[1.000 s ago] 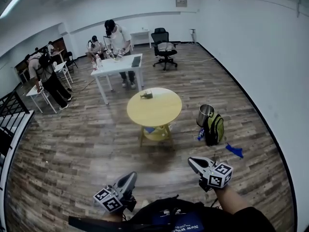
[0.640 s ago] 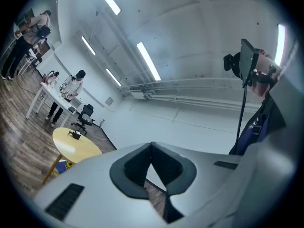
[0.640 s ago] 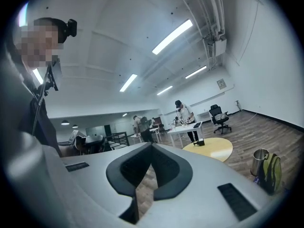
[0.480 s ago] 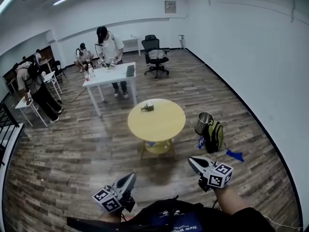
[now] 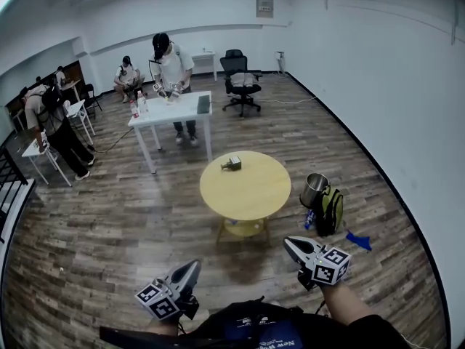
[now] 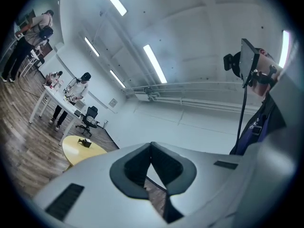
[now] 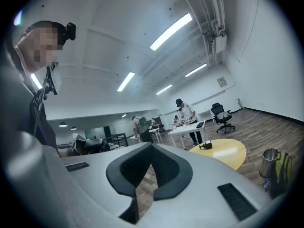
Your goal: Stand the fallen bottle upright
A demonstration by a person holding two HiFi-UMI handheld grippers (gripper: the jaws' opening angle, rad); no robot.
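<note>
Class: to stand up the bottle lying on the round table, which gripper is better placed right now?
Left, but only narrowly. The bottle lies on the left part of the round table, the side of the left gripper. Both it and the right gripper are far off, jaws shut, empty.

You are standing in a shared lab-like workroom: people [image 5: 171, 64] are working at white tables [image 5: 182, 108], and an office chair [image 5: 239, 77] is sitting by the wall.
</note>
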